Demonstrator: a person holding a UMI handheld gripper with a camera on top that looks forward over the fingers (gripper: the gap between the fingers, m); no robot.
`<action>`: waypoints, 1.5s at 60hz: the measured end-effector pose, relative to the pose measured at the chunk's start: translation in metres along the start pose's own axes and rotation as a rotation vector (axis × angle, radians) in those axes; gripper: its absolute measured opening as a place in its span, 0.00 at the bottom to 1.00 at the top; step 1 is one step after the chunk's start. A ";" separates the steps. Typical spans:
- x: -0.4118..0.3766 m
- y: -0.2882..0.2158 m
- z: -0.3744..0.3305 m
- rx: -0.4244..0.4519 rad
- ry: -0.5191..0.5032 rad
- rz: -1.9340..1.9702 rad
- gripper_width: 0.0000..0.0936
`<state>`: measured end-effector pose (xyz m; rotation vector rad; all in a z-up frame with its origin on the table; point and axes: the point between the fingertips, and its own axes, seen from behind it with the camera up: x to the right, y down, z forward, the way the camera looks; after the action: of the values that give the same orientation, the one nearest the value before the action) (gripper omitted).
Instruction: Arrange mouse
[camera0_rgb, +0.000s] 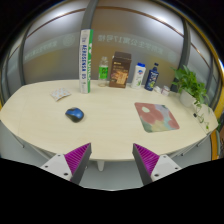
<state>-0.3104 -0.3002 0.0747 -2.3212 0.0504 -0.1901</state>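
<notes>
A dark blue mouse lies on the cream oval table, left of centre. A patterned mouse mat lies on the table to the right of the mouse. My gripper hovers in front of the table's near edge, well short of the mouse. Its two fingers, with magenta pads, stand wide apart with nothing between them.
Along the table's far side stand a tall white and blue box, a green bottle, a brown box, a white bottle and a blue bottle. A potted plant stands at the right. A small object lies at the left.
</notes>
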 end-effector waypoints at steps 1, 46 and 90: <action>-0.010 0.001 0.005 -0.005 -0.014 -0.003 0.91; -0.153 -0.100 0.212 0.031 -0.209 -0.124 0.76; -0.046 -0.291 0.069 0.356 -0.219 0.080 0.39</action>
<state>-0.3515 -0.0461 0.2338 -1.9682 -0.0011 0.0900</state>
